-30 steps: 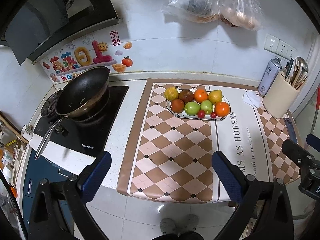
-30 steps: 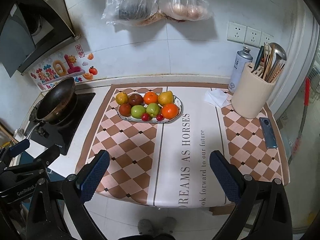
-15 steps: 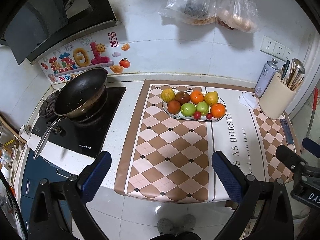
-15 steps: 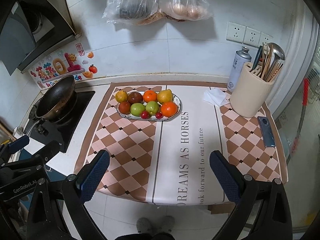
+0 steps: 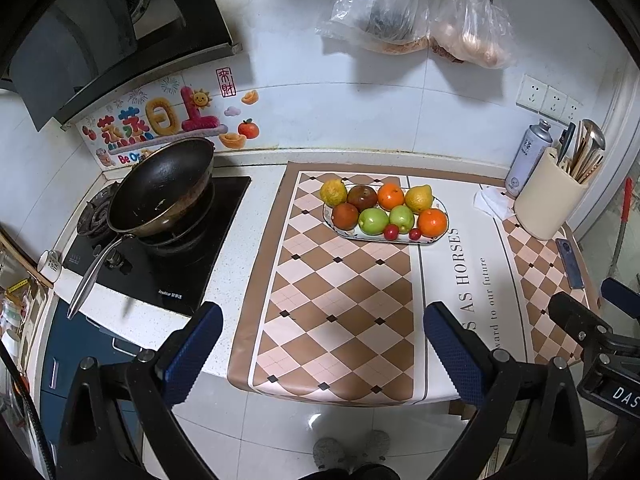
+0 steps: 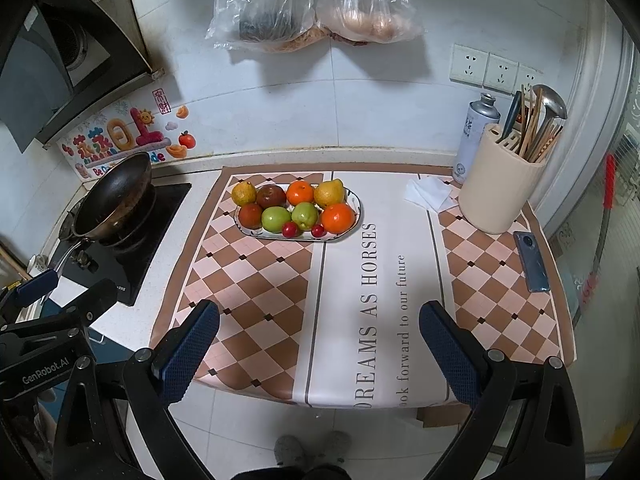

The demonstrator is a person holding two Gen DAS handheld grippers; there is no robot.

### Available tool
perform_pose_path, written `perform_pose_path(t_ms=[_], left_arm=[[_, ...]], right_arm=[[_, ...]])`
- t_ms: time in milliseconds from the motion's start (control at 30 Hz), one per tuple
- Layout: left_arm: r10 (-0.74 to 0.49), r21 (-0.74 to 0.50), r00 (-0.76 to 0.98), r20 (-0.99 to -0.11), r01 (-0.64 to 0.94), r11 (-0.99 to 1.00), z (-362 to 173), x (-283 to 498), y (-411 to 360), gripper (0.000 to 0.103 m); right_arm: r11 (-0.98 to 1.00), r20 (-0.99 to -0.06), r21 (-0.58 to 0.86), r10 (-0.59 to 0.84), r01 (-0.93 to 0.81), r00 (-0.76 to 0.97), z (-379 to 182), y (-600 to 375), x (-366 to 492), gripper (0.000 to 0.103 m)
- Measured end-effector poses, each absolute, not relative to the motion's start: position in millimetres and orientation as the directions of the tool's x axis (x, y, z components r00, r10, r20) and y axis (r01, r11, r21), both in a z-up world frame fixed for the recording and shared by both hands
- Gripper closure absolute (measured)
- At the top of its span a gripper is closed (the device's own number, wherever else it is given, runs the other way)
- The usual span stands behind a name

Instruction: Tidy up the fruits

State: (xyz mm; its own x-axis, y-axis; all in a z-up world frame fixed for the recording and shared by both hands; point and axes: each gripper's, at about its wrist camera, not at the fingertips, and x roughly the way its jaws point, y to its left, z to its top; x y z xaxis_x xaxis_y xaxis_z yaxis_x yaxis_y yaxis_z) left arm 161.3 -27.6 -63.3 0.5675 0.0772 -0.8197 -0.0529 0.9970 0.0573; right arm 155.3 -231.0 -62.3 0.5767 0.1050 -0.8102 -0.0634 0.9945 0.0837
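An oval plate [image 5: 438,200] [image 6: 357,210] sits at the back of the checkered counter mat, full of fruit: yellow citrus, dark red apples [image 5: 345,216], oranges [image 5: 432,222] [image 6: 338,218], green apples [image 5: 373,221] [image 6: 276,219] and small red cherry-like fruits [image 5: 391,232]. My left gripper [image 5: 320,350] is open and empty, held off the counter's front edge, far from the plate. My right gripper [image 6: 318,350] is likewise open and empty, back from the front edge. The right gripper also shows at the right of the left wrist view [image 5: 592,316].
A black wok [image 5: 160,190] sits on the stove at left. A cream utensil holder [image 6: 500,184], a spray can [image 6: 476,136], a white tissue [image 6: 428,194] and a phone [image 6: 530,260] are at right. Plastic bags [image 6: 312,4] hang on the wall.
Both grippers have drawn back from the counter, so the plate and mat look smaller and farther off. Both stay open. The fruit has not moved.
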Motion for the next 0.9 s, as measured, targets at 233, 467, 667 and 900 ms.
perform_pose_path(t_ms=[233, 467, 667, 900], left_arm=[[0.073, 0.054, 0.568, -0.82, -0.052, 0.997, -62.4, 160.3, -28.2, 0.0], [0.072, 0.052, 0.569, -0.819, -0.051, 0.997, -61.9, 159.8, -28.8, 0.0], [0.073, 0.052, 0.572, -0.817, -0.052, 0.997, -61.2, 158.6, -29.8, 0.0], [0.082, 0.061, 0.572, -0.816, -0.056, 0.997, -59.6, 156.6, -32.6, 0.0]], right_arm=[[0.994, -0.81, 0.085, 0.106, -0.064, 0.577, -60.5, -230.6, 154.7, 0.001], [0.994, -0.809, 0.085, 0.109, -0.069, 0.578, -56.1, -228.9, 151.0, 0.001], [0.994, -0.816, 0.088, 0.113, -0.072, 0.567, -56.6, -226.9, 150.5, 0.001], [0.994, -0.815, 0.086, 0.113, -0.074, 0.568, -56.9, -226.1, 150.7, 0.001]])
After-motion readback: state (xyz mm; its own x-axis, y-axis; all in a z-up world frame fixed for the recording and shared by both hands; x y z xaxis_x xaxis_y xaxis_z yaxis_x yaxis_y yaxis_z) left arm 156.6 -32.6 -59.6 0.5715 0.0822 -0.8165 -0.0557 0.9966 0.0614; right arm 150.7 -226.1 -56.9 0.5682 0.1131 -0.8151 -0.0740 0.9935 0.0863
